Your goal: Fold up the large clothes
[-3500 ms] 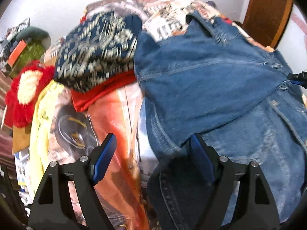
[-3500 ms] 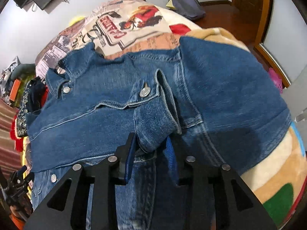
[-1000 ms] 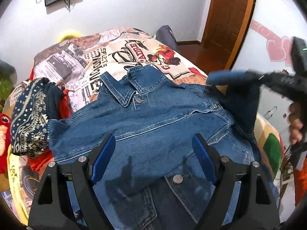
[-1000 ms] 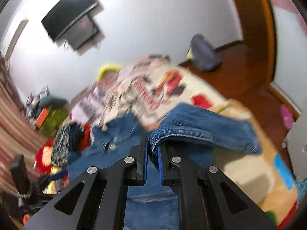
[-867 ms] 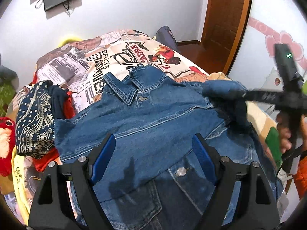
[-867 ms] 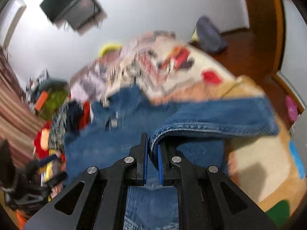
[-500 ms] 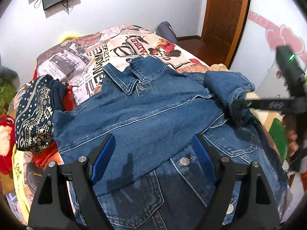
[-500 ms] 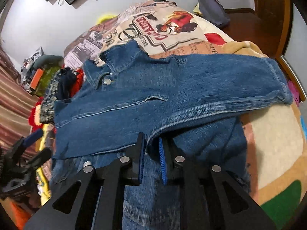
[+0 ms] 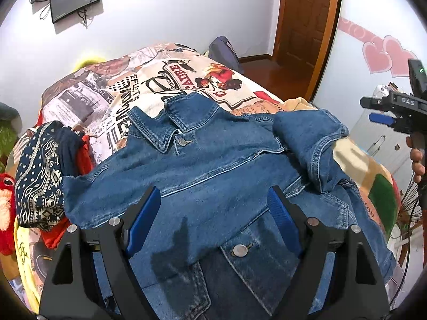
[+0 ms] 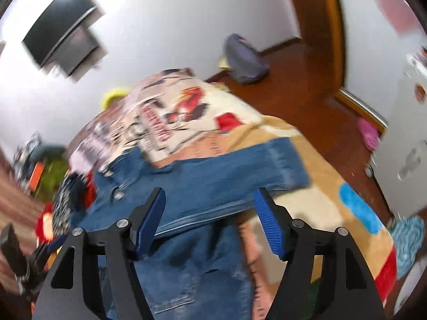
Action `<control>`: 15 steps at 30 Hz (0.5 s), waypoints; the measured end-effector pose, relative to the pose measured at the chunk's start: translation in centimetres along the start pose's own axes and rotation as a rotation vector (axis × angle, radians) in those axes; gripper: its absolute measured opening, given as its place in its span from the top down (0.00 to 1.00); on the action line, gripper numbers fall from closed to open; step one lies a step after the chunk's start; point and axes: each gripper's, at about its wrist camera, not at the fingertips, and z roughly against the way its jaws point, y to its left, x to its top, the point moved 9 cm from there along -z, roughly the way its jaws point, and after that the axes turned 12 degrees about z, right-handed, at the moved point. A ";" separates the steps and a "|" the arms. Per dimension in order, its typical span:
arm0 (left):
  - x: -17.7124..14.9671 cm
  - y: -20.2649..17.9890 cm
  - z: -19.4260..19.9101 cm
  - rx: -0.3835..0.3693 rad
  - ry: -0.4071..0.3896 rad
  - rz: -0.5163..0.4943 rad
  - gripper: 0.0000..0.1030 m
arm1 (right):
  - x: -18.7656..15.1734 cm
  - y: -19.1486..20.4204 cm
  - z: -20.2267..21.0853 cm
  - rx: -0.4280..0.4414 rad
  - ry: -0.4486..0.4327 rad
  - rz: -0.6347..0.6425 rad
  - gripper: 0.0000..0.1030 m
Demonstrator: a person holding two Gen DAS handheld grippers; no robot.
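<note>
A: Since half a second ago our right gripper (image 10: 210, 221) has let go of the sleeve (image 9: 312, 146) and spread wide; left gripper (image 9: 213, 224) hangs open too, empty.

B: Denim jacket (image 9: 202, 176) fills frame centre on the printed blanket (image 9: 149, 80). We judge the stiff, thick sleeve, bunched at right, may spring back.
</note>
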 end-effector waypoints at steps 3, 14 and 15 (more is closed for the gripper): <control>0.0 -0.1 -0.8 -0.007 0.014 0.007 0.21 | -1.0 -2.8 -2.2 -0.014 0.034 -0.098 0.36; -0.8 0.8 -4.1 0.007 0.082 0.029 0.21 | -2.7 -6.5 -9.0 0.043 0.124 -0.318 0.43; -0.8 1.0 -4.3 0.010 0.085 0.034 0.21 | -2.4 -6.5 -9.5 0.041 0.124 -0.313 0.46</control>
